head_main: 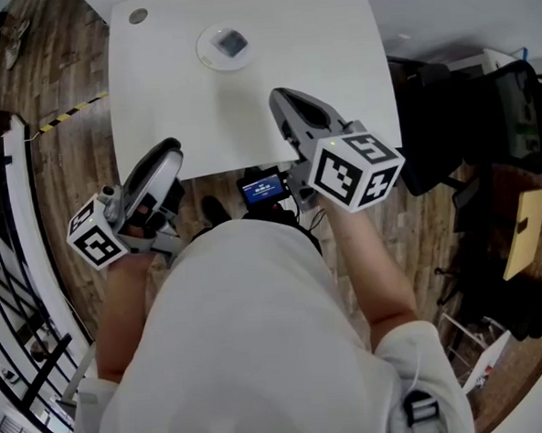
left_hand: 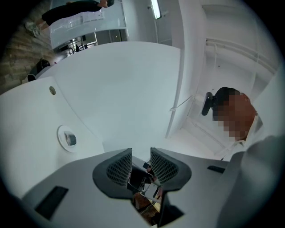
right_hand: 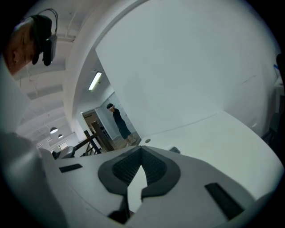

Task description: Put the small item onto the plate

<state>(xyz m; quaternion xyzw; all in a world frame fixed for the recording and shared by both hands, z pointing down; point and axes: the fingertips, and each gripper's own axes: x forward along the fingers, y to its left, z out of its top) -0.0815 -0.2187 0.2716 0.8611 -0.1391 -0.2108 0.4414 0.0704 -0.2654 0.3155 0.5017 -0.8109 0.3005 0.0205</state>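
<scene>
A small dark square item [head_main: 232, 43] lies on a round white plate [head_main: 208, 52] at the far middle of the white table [head_main: 333, 33]. The left gripper view shows the item [left_hand: 71, 140] on the plate [left_hand: 61, 132] at the left. My right gripper [head_main: 278, 97] hovers over the table's near edge, jaws shut with nothing between them, tips meeting [right_hand: 141, 149]. My left gripper [head_main: 170, 151] is held at the table's near left corner, well short of the plate. Its jaws [left_hand: 141, 156] stand apart with nothing between them.
A round grey cap [head_main: 138, 16] sits in the table's far left corner. Dark chairs [head_main: 511, 105] and a yellow board [head_main: 526, 232] stand on the wood floor at the right. A black railing [head_main: 20, 300] runs along the left. A person [right_hand: 116, 120] stands in a far doorway.
</scene>
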